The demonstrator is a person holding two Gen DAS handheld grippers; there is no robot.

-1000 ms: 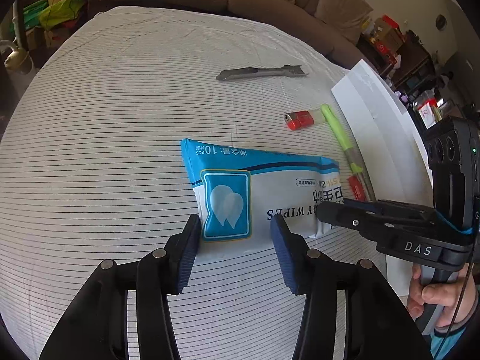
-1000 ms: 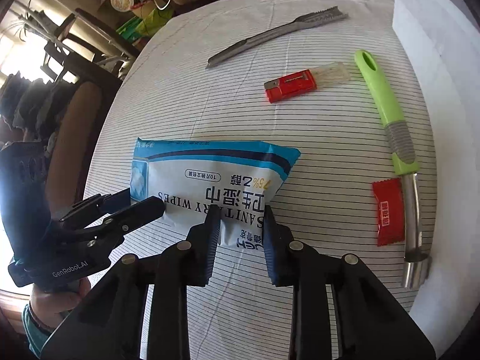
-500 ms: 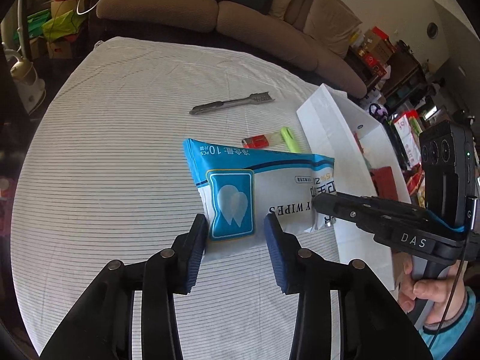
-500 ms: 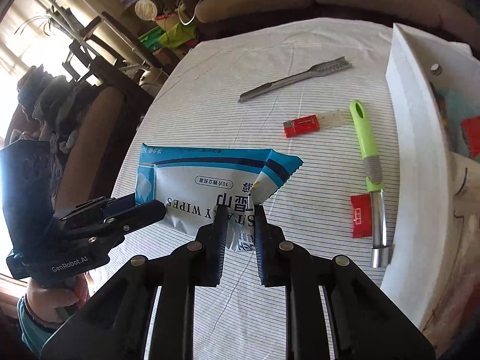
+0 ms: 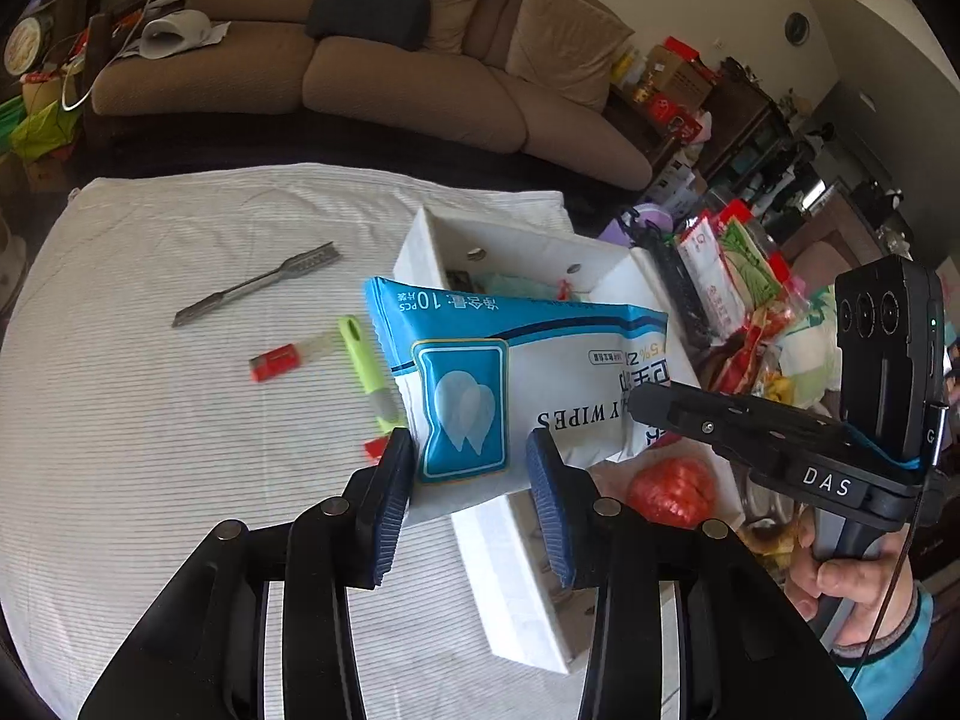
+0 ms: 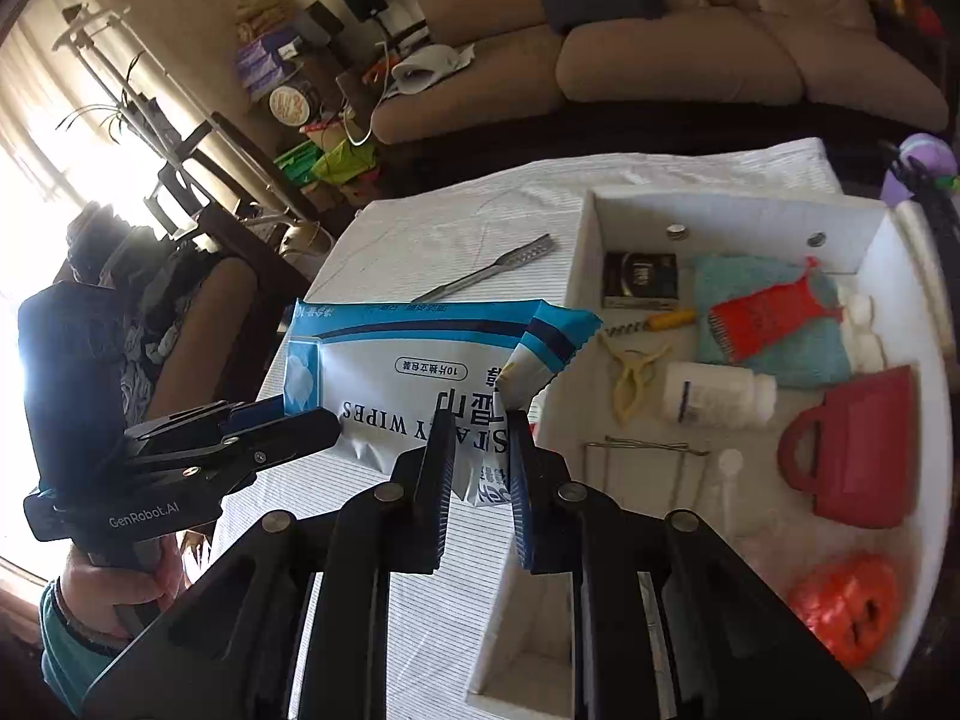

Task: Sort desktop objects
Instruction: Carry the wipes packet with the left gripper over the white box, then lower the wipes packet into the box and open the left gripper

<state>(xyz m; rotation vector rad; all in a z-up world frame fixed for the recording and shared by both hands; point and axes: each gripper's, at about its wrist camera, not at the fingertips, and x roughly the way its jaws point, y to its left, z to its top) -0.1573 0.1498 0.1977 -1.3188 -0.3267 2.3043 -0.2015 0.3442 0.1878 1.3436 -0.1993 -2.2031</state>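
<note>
Wipes are in the air: the left hand-held gripper [image 5: 471, 483] is clamped on the near end of the blue-and-white wipes pack [image 5: 516, 372], and the right hand-held gripper [image 6: 478, 468] is pinched on its other near corner, crumpling the film. Between them the pack hangs over the near wall of the white box [image 6: 606, 228], not yet inside it. In the right wrist view the box, from 12 to 4 o'clock, already holds a red cup [image 6: 852, 450], an orange mesh ball [image 6: 840, 606], a white bottle [image 6: 714, 393], a yellow clip [image 6: 633, 375], a teal cloth [image 6: 774, 324] and a dark packet [image 6: 639, 279], so much of the sorting looks done. Farther off on the striped surface [image 5: 150, 420], at 9 to 11 o'clock in the left wrist view, a green-handled tool [image 5: 363, 360], a red lighter [image 5: 274, 363] and a grey metal tool [image 5: 255, 291] are left.
</note>
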